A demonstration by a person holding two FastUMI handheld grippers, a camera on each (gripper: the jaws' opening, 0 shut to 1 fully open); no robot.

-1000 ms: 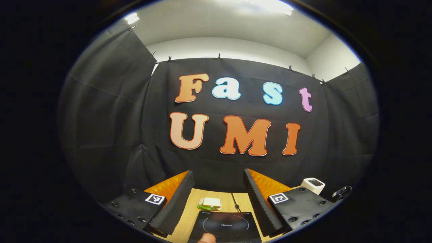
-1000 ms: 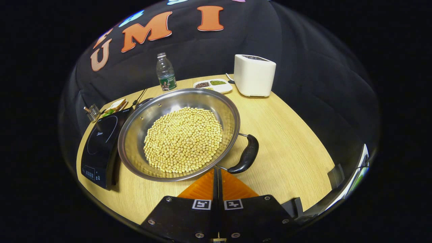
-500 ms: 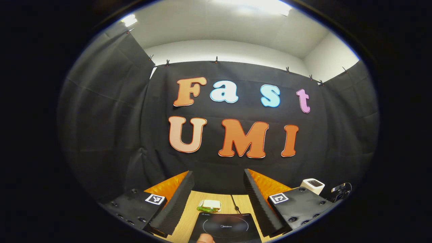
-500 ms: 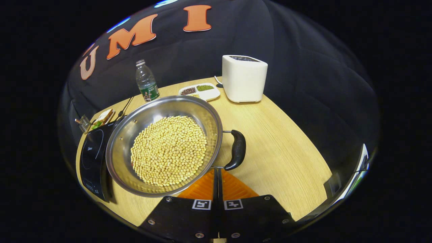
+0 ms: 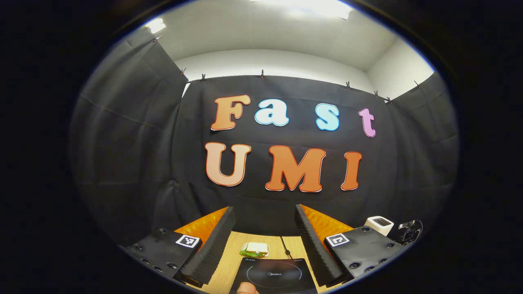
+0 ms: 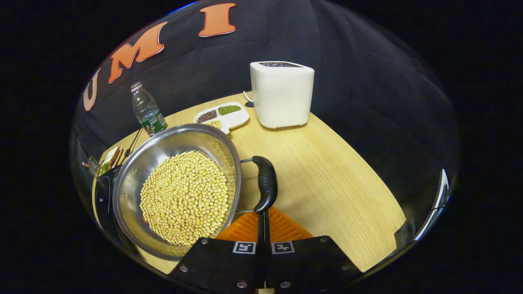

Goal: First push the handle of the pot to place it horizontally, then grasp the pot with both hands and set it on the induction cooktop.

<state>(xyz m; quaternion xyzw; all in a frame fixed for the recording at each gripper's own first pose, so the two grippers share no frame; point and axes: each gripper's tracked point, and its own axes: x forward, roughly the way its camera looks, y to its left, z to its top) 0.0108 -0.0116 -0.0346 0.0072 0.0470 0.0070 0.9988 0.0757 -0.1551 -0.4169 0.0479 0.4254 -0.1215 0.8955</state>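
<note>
Pushing with your right gripper is the step in hand: its fingers are pressed together with nothing between them, their tips right at the near end of the pot's black side handle, though contact there can't be told for sure. The pot is a wide steel pan heaped with soybeans; it sits on the wooden table toward the left side, and its far-left rim overlaps the edge of the induction cooktop. Expect it to be heavy and stiff, with a slick rim and loose beans that will roll and spill if it tilts, so keep it level and take hold at the two side handles, not the rim; the opposite handle is hidden from here. Your left gripper is spread wide and empty, held high over the near edge of the induction cooktop, with a sandwich just beyond it. To the right of the pot the tabletop is open up to its right edge, which gives you room to swing the handle. Toward the back edge stand a white toaster, a divided dish of grains and a water bottle, the dish lying close behind the pot, so avoid shoving it backward.
</note>
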